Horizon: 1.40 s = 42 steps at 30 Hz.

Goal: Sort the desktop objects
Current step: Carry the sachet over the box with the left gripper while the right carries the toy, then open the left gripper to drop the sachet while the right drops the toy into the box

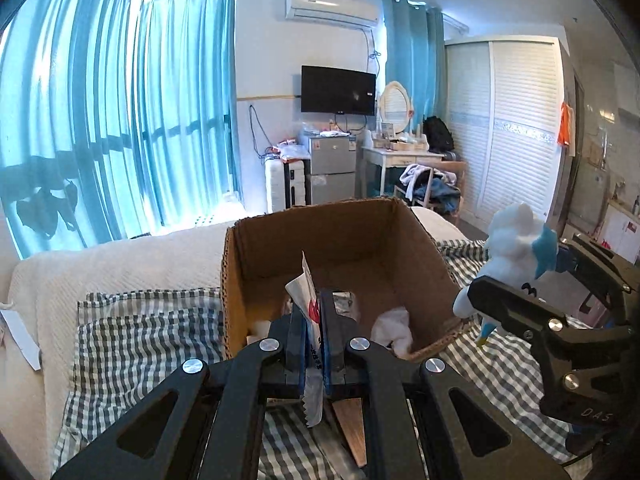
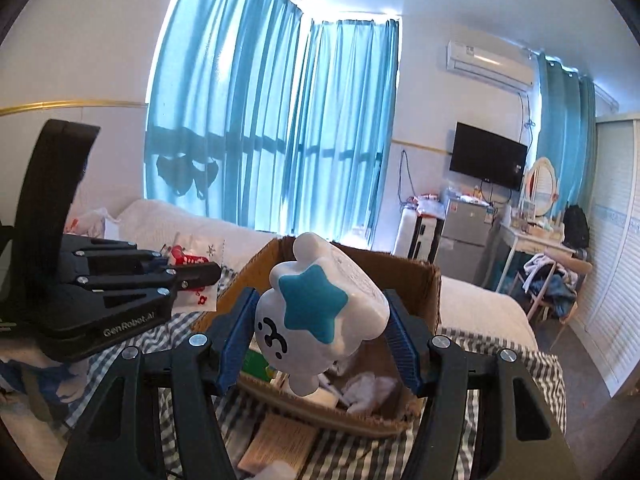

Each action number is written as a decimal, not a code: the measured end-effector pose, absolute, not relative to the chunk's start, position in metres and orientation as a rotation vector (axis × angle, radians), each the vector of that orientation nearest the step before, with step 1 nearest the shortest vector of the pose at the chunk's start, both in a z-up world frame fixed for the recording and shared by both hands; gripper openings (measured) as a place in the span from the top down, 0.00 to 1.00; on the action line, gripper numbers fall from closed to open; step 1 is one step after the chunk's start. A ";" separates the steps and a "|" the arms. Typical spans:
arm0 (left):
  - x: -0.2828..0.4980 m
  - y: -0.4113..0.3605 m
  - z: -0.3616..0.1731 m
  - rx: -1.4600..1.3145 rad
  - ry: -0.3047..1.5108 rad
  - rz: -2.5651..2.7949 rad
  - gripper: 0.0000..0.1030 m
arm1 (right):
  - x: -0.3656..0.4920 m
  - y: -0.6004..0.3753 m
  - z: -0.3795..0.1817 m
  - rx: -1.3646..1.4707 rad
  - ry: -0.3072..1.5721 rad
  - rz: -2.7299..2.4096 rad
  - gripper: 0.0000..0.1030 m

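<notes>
One cardboard box (image 1: 340, 248), open top, sits on a gray-white checked cloth (image 1: 132, 332) spread over the bed (image 1: 100, 264). Two grippers in view. Left gripper (image 1: 311, 320): jaws pressed together, pinching one flat white sachet (image 1: 310, 300) with red print, held upright on edge just above the box's near wall. Right gripper (image 2: 320, 320): jaws clamped on one white plush toy (image 2: 320, 312) with a single blue star and a small printed face; the toy hangs tilted over the box's near-right rim. In the left wrist view the same toy shows just right of the box. Inside the box: at least two crumpled white tissues (image 2: 368, 390), one green-labelled pack (image 2: 256, 364), other bits too small to tell. One brown paper piece (image 2: 280, 440) lies on the cloth in front of the box.
</notes>
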State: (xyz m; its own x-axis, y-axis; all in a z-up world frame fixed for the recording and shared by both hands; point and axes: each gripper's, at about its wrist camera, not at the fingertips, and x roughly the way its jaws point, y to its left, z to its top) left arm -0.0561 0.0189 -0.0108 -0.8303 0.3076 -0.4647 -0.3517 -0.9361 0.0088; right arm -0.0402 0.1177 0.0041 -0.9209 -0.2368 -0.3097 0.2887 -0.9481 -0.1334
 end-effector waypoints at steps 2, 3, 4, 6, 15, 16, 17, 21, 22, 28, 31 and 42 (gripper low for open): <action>-0.062 0.019 -0.010 -0.667 0.130 2.716 0.94 | -0.047 0.117 0.006 0.422 0.251 -2.832 0.41; -0.066 0.019 -0.010 -0.670 0.121 2.717 0.94 | -0.050 0.116 0.006 0.422 0.251 -2.835 0.41; -0.070 0.018 -0.010 -0.675 0.111 2.714 0.94 | -0.054 0.117 0.005 0.418 0.253 -2.841 0.41; -0.078 0.017 -0.011 -0.685 0.092 2.712 0.94 | -0.061 0.116 0.004 0.418 0.262 -2.844 0.41; -0.114 0.021 -0.026 -0.700 0.077 2.740 0.94 | -0.098 0.119 -0.017 0.468 0.295 -2.863 0.41; -0.116 0.022 -0.027 -0.700 0.076 2.743 0.94 | -0.102 0.120 -0.021 0.478 0.293 -2.863 0.41; -0.120 0.023 -0.029 -0.701 0.071 2.738 0.94 | -0.106 0.120 -0.023 0.490 0.290 -2.863 0.41; -0.136 0.035 -0.037 -0.709 0.111 2.722 0.94 | -0.127 0.120 -0.041 0.580 0.273 -2.858 0.41; -0.140 0.038 -0.039 -0.716 0.109 2.714 0.94 | -0.132 0.121 -0.045 0.596 0.278 -2.860 0.41; -0.153 0.044 -0.056 -0.736 0.109 2.681 0.94 | -0.151 0.127 -0.067 0.716 0.268 -2.848 0.41; -0.157 0.047 -0.066 -0.768 0.113 2.668 0.94 | -0.157 0.126 -0.081 0.779 0.290 -2.829 0.41; -0.165 0.055 -0.085 -0.836 0.127 2.674 0.91 | -0.154 0.127 -0.089 0.792 0.310 -2.842 0.31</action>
